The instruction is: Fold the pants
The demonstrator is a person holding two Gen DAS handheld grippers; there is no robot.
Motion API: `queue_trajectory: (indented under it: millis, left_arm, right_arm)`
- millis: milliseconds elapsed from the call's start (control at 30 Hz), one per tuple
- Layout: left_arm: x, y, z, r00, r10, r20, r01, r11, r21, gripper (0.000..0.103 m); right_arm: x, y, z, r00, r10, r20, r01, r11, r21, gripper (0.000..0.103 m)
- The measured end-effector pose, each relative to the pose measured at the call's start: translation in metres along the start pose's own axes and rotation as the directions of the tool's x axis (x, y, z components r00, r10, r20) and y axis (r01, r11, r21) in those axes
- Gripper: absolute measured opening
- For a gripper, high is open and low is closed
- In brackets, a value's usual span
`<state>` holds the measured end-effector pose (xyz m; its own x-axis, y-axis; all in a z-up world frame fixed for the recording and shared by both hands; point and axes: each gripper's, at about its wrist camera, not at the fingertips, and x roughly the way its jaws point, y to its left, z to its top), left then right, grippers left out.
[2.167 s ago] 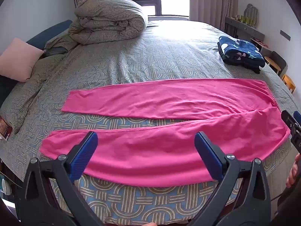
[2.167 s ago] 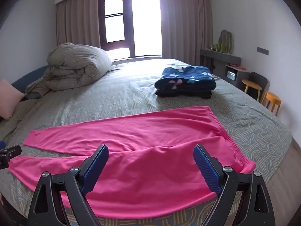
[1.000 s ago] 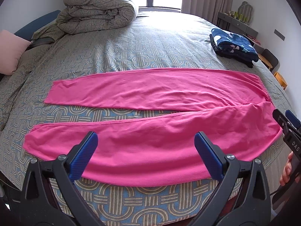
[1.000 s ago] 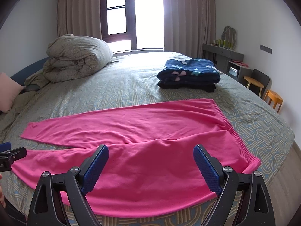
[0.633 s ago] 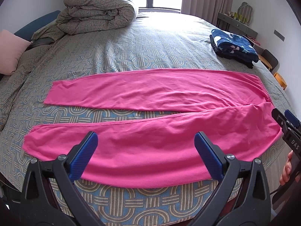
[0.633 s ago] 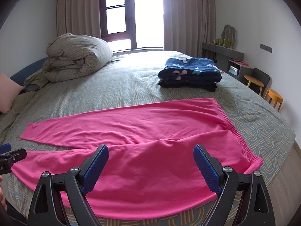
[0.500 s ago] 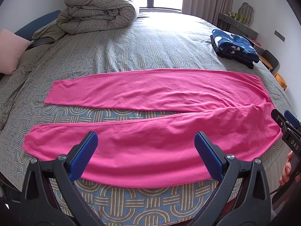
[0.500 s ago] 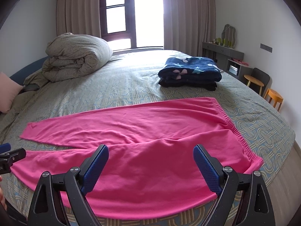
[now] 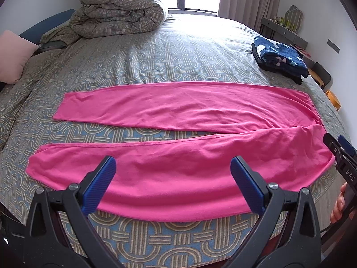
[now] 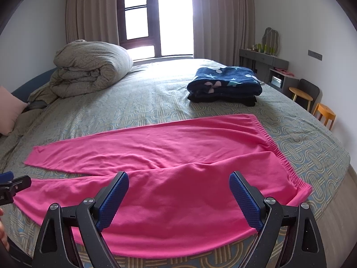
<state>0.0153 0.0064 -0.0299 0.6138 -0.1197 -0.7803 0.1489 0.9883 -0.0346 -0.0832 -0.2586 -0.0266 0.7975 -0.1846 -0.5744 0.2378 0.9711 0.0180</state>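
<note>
Found bright pink pants (image 9: pixel 178 116) spread flat on the bed (image 9: pixel 156 51), lengthwise along the bed's near edge. Saw both legs stretched toward the bed's pillow end, parted by a narrow wedge of patterned cover. Noted the gathered waistband at the bed's opposite end. Saw the nearer leg reaching almost to the bed's near edge, its fabric mildly rippled, and the farther leg smoother, closer to the bed's middle.

Held the left gripper (image 9: pixel 173 163) above the bed's near edge, over the nearer leg, with jaws spread wide and nothing between the blue pads. Could not tell whether the pads touched the cloth.

Held the right gripper (image 10: pixel 178 175) likewise over the bed's near edge, toward the waistband end, above the seat of the pants. Kept its jaws wide apart too, gripping nothing. Glimpsed its black body and a few fingers (image 9: pixel 338 203) of the hand behind it at the margin of the left wrist view.

Noticed a rolled grey duvet (image 9: pixel 120 6) heaped on the bed's far part, by the pillow end. Spotted a pale pink pillow (image 9: pixel 13 58) at the bed's pillow end. Saw a folded navy stack (image 9: pixel 281 55) with pale shapes on the bed's far part, beyond the waistband and well apart from the pants. Made out a bright window (image 10: pixel 156 17) with curtains beyond the bed, and two wooden stools (image 10: pixel 323 111) beside the bed's waistband end.
</note>
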Motion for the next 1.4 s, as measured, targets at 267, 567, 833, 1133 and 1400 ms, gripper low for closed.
queue_trajectory:
  millis: [267, 567, 833, 1133, 1400]
  left_arm:
    - [-0.002, 0.003, -0.002, 1.0, 0.005, 0.005, -0.005, 1.0, -0.009, 0.102]
    - [-0.004, 0.006, -0.003, 1.0, 0.004, 0.006, -0.004, 1.0, -0.018, 0.102]
    - [-0.005, 0.007, -0.004, 1.0, 0.006, 0.008, -0.005, 1.0, -0.019, 0.102]
    - [-0.007, 0.009, -0.006, 1.0, 0.006, 0.012, -0.006, 1.0, -0.02, 0.102]
    - [-0.01, 0.011, -0.008, 1.0, 0.01, 0.01, -0.01, 1.0, -0.024, 0.102]
  right_arm:
    - [-0.001, 0.002, -0.001, 1.0, 0.003, 0.004, -0.003, 1.0, -0.008, 0.093]
    - [-0.001, 0.002, -0.001, 1.0, 0.004, 0.002, -0.004, 1.0, -0.007, 0.093]
    - [-0.003, 0.002, -0.002, 1.0, 0.004, 0.004, -0.004, 1.0, -0.007, 0.093]
    - [-0.004, 0.001, -0.004, 1.0, 0.0, 0.003, 0.0, 1.0, -0.008, 0.093]
    - [-0.005, -0.006, -0.007, 1.0, 0.006, -0.016, -0.005, 1.0, 0.019, 0.093]
